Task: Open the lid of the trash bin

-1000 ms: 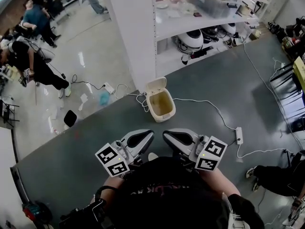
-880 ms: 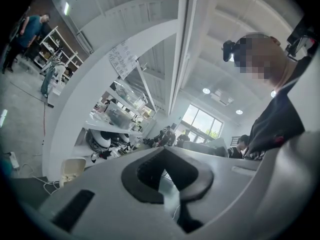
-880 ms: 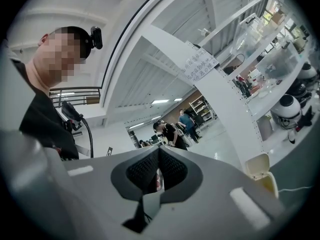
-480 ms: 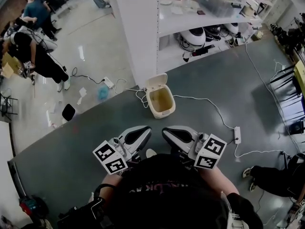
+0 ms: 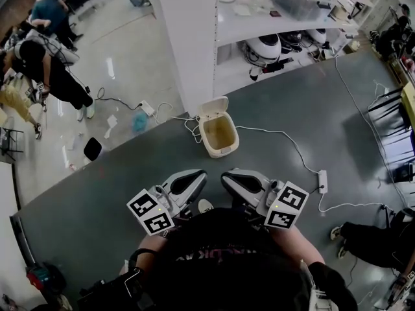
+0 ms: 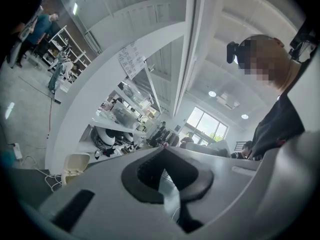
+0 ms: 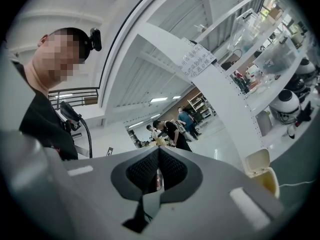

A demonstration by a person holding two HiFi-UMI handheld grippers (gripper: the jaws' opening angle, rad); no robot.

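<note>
A grey floor mat (image 5: pixel 311 122) spreads around the trash bin (image 5: pixel 220 151). A tall white shelf unit (image 5: pixel 194 44) rises just behind the bin. The bin's lid (image 5: pixel 213 106) stands tipped up and back, showing a yellowish inside. Well short of the bin, by the person's chest, the left gripper (image 5: pixel 202 175) and right gripper (image 5: pixel 224 176) sit side by side, each with jaws pressed together and empty. A white cable (image 5: pixel 285 144) trails from near the bin to a power strip (image 5: pixel 322 182)

This looks like a robotics lab or workshop. Tall white shelving (image 5: pixel 194 44) holds rounded white machines (image 5: pixel 262 47) and clear storage boxes (image 5: pixel 292 4). Cables (image 5: pixel 285 144) and a power strip (image 5: pixel 322 182) trail across the grey floor (image 5: pixel 78 219), and people (image 5: pixel 48 70) work at cluttered stations beyond.
</note>
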